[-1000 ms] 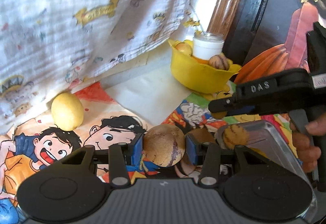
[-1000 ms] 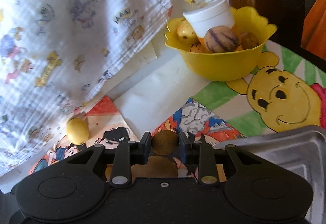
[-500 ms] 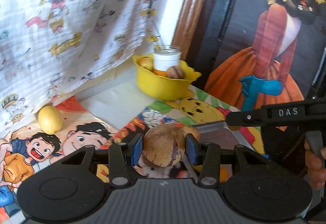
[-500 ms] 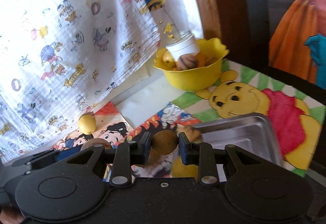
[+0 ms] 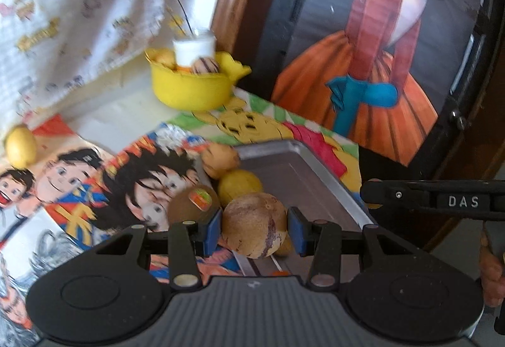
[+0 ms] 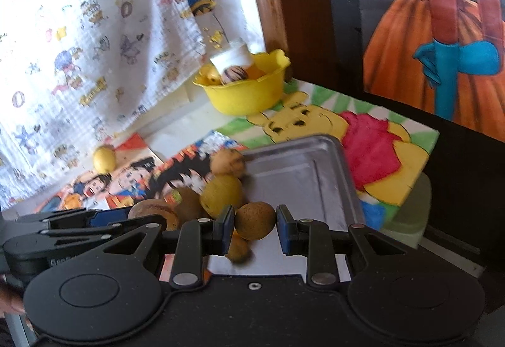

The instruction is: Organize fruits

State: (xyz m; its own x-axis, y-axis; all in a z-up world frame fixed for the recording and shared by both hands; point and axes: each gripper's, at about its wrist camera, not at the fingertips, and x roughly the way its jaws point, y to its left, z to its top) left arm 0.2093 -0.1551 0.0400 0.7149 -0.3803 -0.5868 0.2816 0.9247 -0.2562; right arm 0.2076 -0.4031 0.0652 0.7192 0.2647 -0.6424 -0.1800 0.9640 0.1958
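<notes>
- The mottled tan fruit (image 5: 254,225) sits pinched between the blue pads of the left gripper (image 5: 255,228), held over the near edge of the metal tray (image 5: 303,176). It looks firm-skinned, rounded and light; a squeeze across its widest middle, as now, seems the safest hold, since a smooth round skin could roll out of a grip set nearer either end.
- The small brown fruit (image 6: 255,220) is clamped the same way in the right gripper (image 6: 255,222), its pads pressed on the two sides, over the tray's near left corner. I judge it light and stiff, with a matt skin that should not slip much.
- In the right wrist view four loose fruits line the tray's left edge: a brown one (image 6: 228,161) at ten o'clock from the held fruit, a yellow one (image 6: 222,194) just below it, a stickered kiwi (image 6: 186,203) at nine o'clock, and a small one (image 6: 238,249), partly hidden, at six o'clock.
- One lone yellow fruit (image 6: 104,159) lies well apart on the cartoon mat (image 6: 132,179), at ten o'clock.
- One yellow bowl (image 6: 249,94) stands at twelve o'clock, holding a white jar (image 6: 232,58), a striped fruit (image 6: 235,74) and at least one more yellow piece; the rest inside is hidden.
- So: two fruits held, five loose outside the bowl, one tray, one bowl.
</notes>
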